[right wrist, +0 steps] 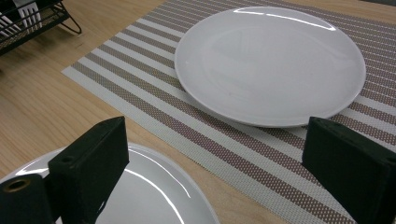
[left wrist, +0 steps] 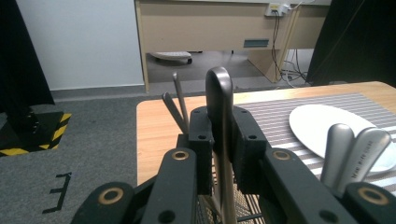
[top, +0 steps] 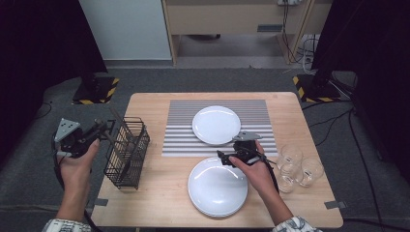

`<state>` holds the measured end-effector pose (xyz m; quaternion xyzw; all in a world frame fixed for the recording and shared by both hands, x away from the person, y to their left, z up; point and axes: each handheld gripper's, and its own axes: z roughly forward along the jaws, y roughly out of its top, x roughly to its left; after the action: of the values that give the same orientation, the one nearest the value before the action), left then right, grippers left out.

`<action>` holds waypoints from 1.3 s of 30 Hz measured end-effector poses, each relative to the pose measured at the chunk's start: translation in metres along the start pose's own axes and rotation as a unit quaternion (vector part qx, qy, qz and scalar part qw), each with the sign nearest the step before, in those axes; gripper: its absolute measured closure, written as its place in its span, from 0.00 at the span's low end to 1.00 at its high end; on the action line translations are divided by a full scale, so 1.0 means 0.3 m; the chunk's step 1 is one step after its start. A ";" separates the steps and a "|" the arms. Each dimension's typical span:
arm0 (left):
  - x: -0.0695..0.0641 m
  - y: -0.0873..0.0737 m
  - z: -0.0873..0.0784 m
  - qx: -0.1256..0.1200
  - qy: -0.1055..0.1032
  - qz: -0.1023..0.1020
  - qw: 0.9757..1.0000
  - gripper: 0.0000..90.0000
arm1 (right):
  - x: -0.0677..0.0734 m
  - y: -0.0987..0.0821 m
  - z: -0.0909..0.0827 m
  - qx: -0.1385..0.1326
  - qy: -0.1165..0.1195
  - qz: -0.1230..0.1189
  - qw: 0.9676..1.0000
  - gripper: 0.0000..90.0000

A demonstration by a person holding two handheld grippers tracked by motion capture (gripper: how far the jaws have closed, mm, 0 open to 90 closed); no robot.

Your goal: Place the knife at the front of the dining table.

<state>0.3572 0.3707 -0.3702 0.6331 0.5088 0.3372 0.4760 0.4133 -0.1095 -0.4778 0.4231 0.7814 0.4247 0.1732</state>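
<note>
Your left gripper (left wrist: 219,140) clamps a utensil handle (left wrist: 219,88).
The handle rises toward twelve o'clock between its jaws, above the black basket (top: 126,153).

A grey carpet (top: 43,159) covers the floor around the wooden table (top: 159,193). Behind stand a white wall panel (top: 125,29) and a beige desk (top: 232,19). Black curtains (top: 38,38) flank both sides.

even overhead light falls on the wooden table (top: 159,203), leaving the room's far corners dark. white glare streaks curve across the near plate (top: 216,188) and the plate on the striped placemat (right wrist: 270,65). shadows under the cutlery basket (top: 126,152) are soft. the high view is slightly grainy; close jaws blur.
</note>
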 end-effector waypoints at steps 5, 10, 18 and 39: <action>-0.010 0.002 -0.002 -0.001 -0.006 0.002 1.000 0.89 | -0.002 0.000 0.000 -0.001 0.001 0.000 1.000 0.08; -0.021 0.006 -0.003 0.001 -0.015 0.002 1.000 0.89 | -0.004 0.000 -0.001 0.000 0.001 0.003 1.000 0.08; -0.032 0.005 -0.011 -0.001 -0.021 0.006 1.000 0.90 | -0.008 -0.001 -0.001 -0.001 0.003 0.004 1.000 0.08; -0.038 0.008 -0.014 0.000 -0.028 0.007 1.000 0.90 | -0.005 -0.003 0.002 0.002 0.006 0.005 1.000 0.08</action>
<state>0.3511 0.3607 -0.3660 0.6457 0.4910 0.3225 0.4878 0.4142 -0.1107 -0.4789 0.4251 0.7810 0.4265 0.1657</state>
